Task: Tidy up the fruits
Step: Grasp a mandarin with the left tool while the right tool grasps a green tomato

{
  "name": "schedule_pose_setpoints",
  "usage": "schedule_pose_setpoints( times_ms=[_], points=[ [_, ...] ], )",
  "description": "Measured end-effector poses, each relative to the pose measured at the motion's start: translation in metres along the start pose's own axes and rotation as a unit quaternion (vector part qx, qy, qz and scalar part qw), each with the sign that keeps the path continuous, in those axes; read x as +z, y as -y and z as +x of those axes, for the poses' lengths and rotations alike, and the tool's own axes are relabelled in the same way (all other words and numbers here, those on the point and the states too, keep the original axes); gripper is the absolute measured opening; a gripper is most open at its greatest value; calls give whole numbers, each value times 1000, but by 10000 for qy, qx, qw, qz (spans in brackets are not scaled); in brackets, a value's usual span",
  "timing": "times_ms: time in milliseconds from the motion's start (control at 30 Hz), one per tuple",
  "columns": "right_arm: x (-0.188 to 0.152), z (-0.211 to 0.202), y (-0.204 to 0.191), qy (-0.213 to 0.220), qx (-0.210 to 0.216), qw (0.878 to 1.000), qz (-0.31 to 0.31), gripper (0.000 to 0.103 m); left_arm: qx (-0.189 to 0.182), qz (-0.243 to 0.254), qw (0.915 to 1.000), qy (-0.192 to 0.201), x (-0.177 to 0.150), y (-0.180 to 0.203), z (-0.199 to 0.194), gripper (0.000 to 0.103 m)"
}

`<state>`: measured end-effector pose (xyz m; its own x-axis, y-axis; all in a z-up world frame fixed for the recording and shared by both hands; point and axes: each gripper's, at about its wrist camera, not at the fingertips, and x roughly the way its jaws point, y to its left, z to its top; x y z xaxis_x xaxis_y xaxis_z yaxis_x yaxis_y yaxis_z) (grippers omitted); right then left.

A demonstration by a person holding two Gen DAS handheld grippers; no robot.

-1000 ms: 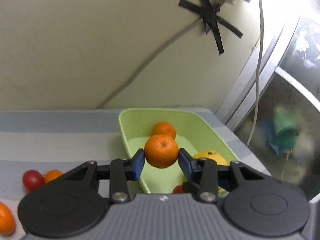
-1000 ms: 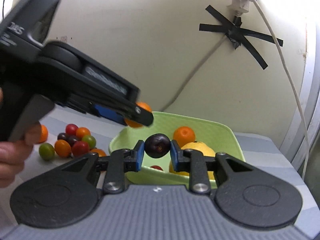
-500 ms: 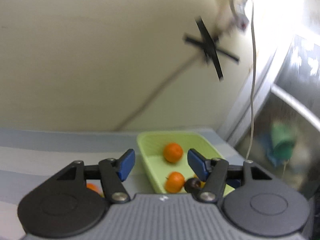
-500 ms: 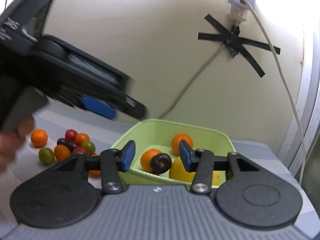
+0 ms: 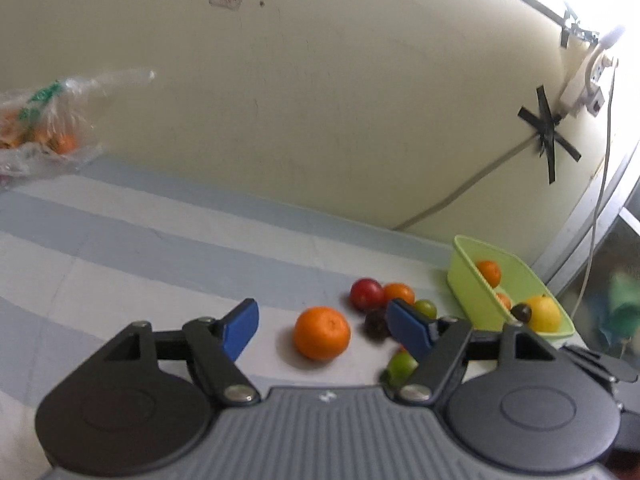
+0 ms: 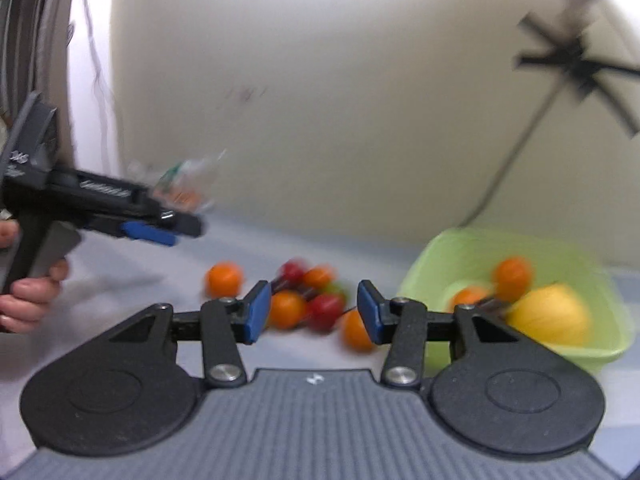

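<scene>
the left gripper [image 5: 322,322] is pointed down at a lone orange [image 5: 322,333] on the striped cloth [image 5: 160,248]; its jaws are opening wide, and nothing is pinched between them, the orange lying beyond the pads and framed by the gap. this is judged to be a line-up for the next pick. the right gripper [image 6: 310,306] is held partly open and empty, aimed at the loose pile [image 6: 308,300] of small red, orange and green fruits on the cloth, likely for the same reason.

the green bin [image 5: 460,276] is set to the right near the wall, already holding two oranges, a lemon [image 5: 542,314] and a dark plum [image 5: 522,312]; it is well apart from the lone orange.

the pile is crowded, its fruits touching, so a neighbour could be nudged when one is taken. a dark fruit [image 5: 376,324] sits just beside the left gripper's right pad. a plastic bag [image 5: 40,124] of fruit lies far left by the wall. a taped cable [image 5: 460,192] runs down the wall behind the bin.
</scene>
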<state>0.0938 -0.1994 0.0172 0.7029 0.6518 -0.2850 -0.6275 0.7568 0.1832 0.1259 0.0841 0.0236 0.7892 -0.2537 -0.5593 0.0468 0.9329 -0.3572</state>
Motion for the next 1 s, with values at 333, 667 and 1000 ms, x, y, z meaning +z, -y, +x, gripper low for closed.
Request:
schedule_pose_setpoints(
  times_ms=[333,667,1000],
  points=[
    [3,56,-24,-868,-57,9960,217,50,261,649,9974,-151,-11,18,35,63],
    [3,66,-35,-843,-230,9962,-19,30,123,610,9975,-323,-26,16,23,39],
    [-24,-2,-27,-546,-489,9973,0,30,-355,771,9958,-341,-63,62,-20,39]
  ],
)
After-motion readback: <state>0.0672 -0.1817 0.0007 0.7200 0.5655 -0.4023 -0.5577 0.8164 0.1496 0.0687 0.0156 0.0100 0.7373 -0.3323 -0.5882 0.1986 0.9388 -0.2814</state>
